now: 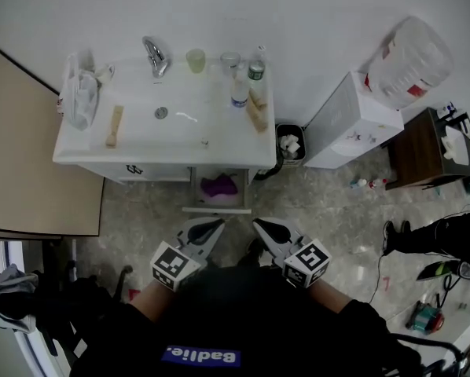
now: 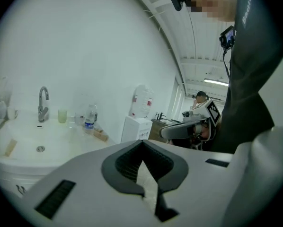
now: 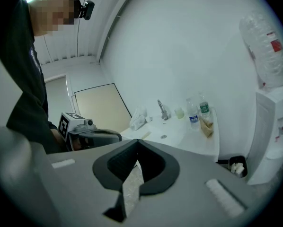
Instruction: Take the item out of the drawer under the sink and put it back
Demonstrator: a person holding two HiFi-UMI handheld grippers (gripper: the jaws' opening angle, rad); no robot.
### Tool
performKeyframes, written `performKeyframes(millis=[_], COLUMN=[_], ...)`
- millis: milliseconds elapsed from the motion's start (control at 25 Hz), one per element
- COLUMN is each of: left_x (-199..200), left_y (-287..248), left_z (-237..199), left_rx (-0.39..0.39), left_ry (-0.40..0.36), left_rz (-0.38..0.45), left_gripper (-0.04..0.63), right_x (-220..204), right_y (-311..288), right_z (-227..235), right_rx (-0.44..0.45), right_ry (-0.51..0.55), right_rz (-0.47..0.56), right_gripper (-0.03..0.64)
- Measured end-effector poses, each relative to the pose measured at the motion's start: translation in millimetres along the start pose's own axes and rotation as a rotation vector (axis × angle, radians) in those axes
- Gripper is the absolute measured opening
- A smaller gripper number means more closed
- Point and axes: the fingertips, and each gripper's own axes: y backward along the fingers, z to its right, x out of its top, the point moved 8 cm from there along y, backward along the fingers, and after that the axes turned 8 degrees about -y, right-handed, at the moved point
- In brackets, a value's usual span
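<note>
Left gripper point(image 1: 218, 225): jaws closed tip to tip, nothing between them; held low in front of the person's body, tips pointing towards the drawer
Right gripper point(image 1: 258, 224): jaws closed as well, empty; just beside the left gripper, the two tips angled in towards each other
Drawer point(image 1: 216, 210): pulled open under the sink, white front panel facing the grippers; neither gripper touches it
Purple item point(image 1: 219, 185): lying inside the open drawer, roughly in its middle; soft-looking, kind not clear from the head view
Sink point(image 1: 180, 132): white basin unit against the white wall
Faucet point(image 1: 155, 56): chrome, at the back edge of the basin, upright
Green cup point(image 1: 196, 60): standing just right of the faucet
Clear glass point(image 1: 230, 60): right of the green cup, near the wall
Water bottles point(image 1: 240, 91): two, upright at the right end of the sink, one behind the other
Wooden brush point(image 1: 114, 126): lying flat on the left part of the sink
Plastic bag point(image 1: 79, 96): crumpled at the sink's left edge
Bin point(image 1: 290, 144): small, dark, on the floor between the sink and the water dispenser, white scraps inside
Water dispenser point(image 1: 349, 124): white, right of the bin, a large jug on top
Floor point(image 1: 141, 210): grey speckled tile
</note>
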Motion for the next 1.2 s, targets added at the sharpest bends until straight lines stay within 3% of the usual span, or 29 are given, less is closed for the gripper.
performKeyframes(millis=[200,360,560,880,1000,1200], left_x=[-23,-49,-98,-149,-167,-196], left_y=[-23,-47,-76,-126,-146,-176], left_z=[-13,-34,-62,-94,-108,-130], left_rx=[0.044,0.065,0.059,-0.019,-0.033,-0.057], left_ry=[0.001,-0.078,-0.165,-0.301,-0.33,-0.387], left_rz=[-0.116,-0.243,-0.42,-0.538,-0.576,-0.657], left_gripper=[0.006,0.006,0.006,0.009,0.069,0.084], right_x=[-9,-20,-31,-45,-51,-63], right_y=[13,17,27,44,49,54], right_z=[17,24,36,52,58,68], right_rx=[0.0,0.012,-0.033,-0.124,-0.162,-0.215], right_ry=[-0.028,-0.044,-0.077,-0.107,-0.13,-0.171], right_rz=[-0.026,-0.057,-0.064,-0.092,-0.096,-0.123], right_gripper=[0.002,0.002,0.002,0.002,0.002,0.002])
